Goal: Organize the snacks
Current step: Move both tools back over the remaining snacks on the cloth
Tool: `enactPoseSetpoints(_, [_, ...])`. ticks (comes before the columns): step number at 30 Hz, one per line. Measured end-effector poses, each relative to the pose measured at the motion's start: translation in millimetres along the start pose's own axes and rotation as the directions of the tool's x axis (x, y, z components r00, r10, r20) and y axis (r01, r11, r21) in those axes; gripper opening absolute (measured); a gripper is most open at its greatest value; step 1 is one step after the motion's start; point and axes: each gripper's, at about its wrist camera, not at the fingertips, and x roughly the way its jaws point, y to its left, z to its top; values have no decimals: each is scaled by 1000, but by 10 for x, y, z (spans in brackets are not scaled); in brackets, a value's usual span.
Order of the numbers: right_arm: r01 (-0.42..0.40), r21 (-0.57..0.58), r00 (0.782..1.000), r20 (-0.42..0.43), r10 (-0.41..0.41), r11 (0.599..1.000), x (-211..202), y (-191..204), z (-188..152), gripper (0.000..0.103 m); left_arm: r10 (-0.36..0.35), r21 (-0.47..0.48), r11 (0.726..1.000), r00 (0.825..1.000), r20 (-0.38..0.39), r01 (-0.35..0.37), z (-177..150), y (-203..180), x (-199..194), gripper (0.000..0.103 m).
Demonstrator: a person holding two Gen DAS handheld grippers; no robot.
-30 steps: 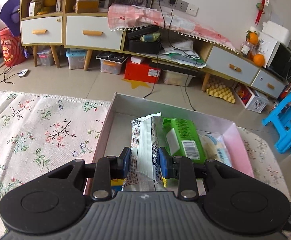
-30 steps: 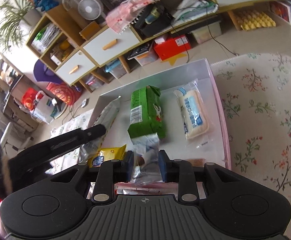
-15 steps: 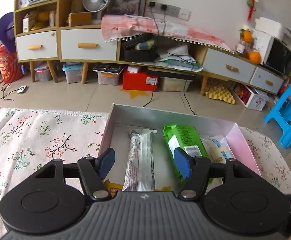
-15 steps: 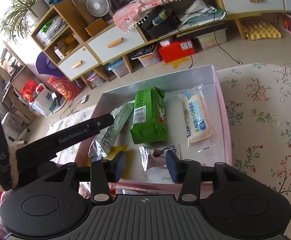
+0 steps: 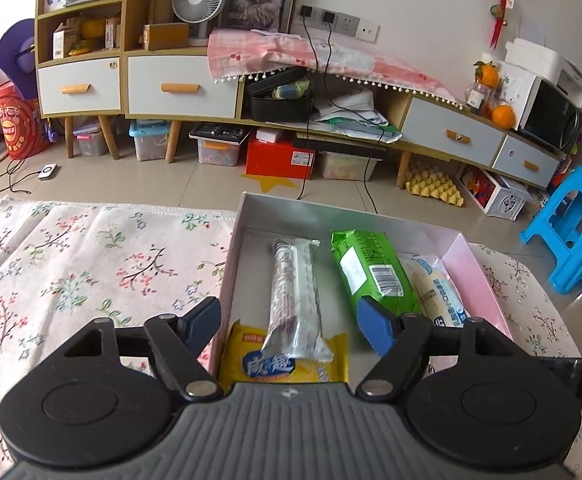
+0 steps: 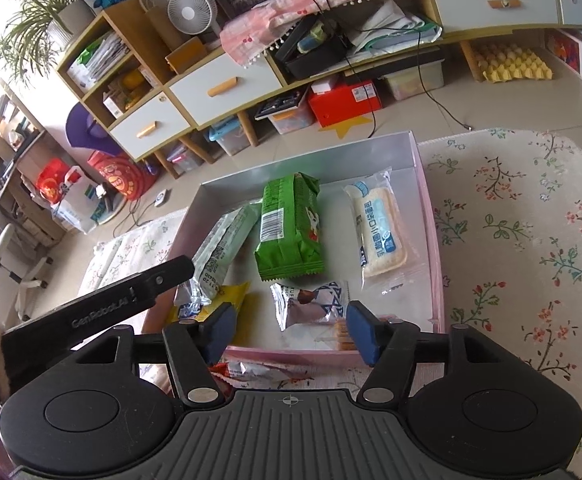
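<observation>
Over the box (image 5: 471,264), the left gripper (image 5: 291,326) has just been opening, its jaws wide and empty, the silver pack (image 5: 295,296) lying released on the yellow packet (image 5: 251,364); from the right wrist, the right gripper (image 6: 287,330) has likewise been opening, holding nothing, the chocolate wrapper (image 6: 311,300) dropped beside the green pack (image 6: 289,226).

Left gripper (image 5: 293,322) no longer clamps the silver-white stick packet (image 5: 294,300); its jaws have just been opening and the packet lies free in the box (image 5: 465,268). Right gripper (image 6: 289,330) likewise releases the small foil packet (image 6: 311,304), jaws opening, packet lying between them.
</observation>
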Motion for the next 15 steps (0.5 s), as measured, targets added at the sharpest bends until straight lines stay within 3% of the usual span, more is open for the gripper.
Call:
enactPoseSetpoints(8, [5, -10, 1000, 4, -5, 1000, -142, 43, -44, 75, -4, 21, 1000, 1000, -8, 5, -108, 32, -201, 86])
enactPoseSetpoints(15, [44, -56, 999, -18, -46, 997, -249, 65, -152, 78, -3, 52, 999, 1000, -5, 3, -192, 54, -343, 95])
